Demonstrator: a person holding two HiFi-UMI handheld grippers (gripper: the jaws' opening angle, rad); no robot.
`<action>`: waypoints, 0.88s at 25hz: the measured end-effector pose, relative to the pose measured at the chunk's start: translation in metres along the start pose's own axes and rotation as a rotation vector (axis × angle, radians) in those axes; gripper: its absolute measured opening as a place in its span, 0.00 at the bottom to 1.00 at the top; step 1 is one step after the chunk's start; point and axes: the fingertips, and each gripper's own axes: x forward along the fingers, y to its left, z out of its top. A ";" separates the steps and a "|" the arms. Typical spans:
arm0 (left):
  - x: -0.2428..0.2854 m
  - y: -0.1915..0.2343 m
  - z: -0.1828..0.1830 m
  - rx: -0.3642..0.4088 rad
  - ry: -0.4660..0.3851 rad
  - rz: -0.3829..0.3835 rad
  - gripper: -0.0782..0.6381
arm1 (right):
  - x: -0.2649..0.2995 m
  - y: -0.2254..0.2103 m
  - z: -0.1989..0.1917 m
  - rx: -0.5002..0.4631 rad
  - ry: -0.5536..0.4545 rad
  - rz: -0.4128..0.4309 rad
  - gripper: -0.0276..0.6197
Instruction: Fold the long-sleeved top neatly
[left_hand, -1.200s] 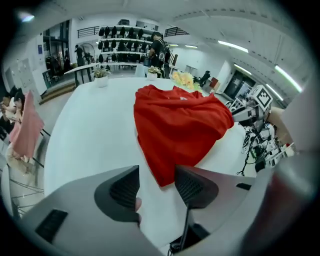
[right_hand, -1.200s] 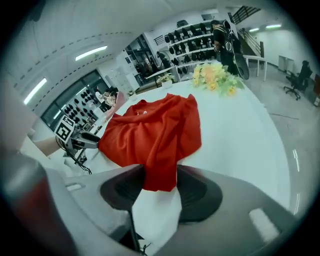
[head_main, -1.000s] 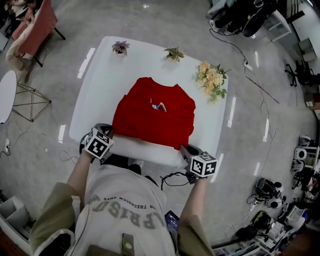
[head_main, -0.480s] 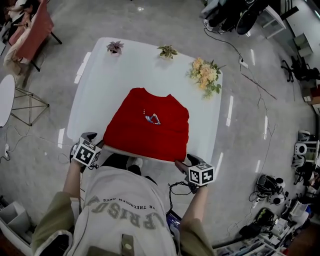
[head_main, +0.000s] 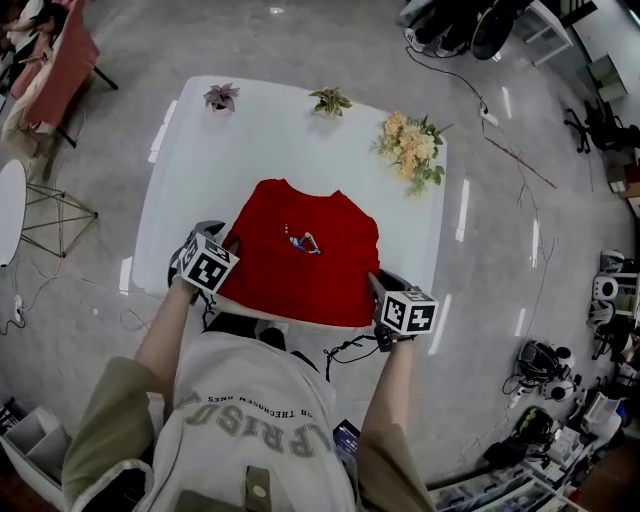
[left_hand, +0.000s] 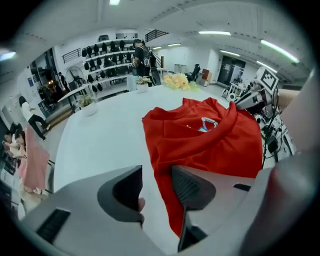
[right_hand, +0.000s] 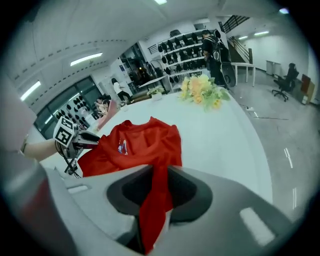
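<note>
A white surface (head_main: 200, 180) stands on a glossy grey floor in a large, bright room with shelving along the far wall. The red long-sleeved top (head_main: 305, 270) lies on it, drawn close to the edge where the person stands, neckline at the far side and a small chest print (head_main: 302, 242) facing up. Beyond the top's neckline sit a purple-leaved potted plant (head_main: 221, 97) and a green potted plant (head_main: 331, 101); beyond its far right corner lies a bunch of yellow flowers (head_main: 410, 145). At the top's near left corner, the left hand-held gripper (left_hand: 156, 182) has its jaws apart, having just been opening; the red edge runs through the gap close to one jaw, with neither pad pressing on it. At the top's near right corner, the right hand-held gripper (right_hand: 159, 175) has just been closing and pinches a gathered strip of the red cloth, which hangs down between its jaws.
</note>
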 end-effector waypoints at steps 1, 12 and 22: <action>0.002 0.003 0.001 -0.005 -0.003 0.006 0.36 | -0.002 -0.002 0.006 -0.005 -0.012 -0.024 0.18; -0.025 0.025 -0.003 -0.038 -0.058 0.009 0.46 | -0.016 -0.017 0.001 -0.094 -0.043 -0.135 0.36; -0.071 -0.068 -0.086 0.441 0.083 -0.041 0.47 | -0.061 0.065 -0.105 -0.705 0.134 -0.008 0.58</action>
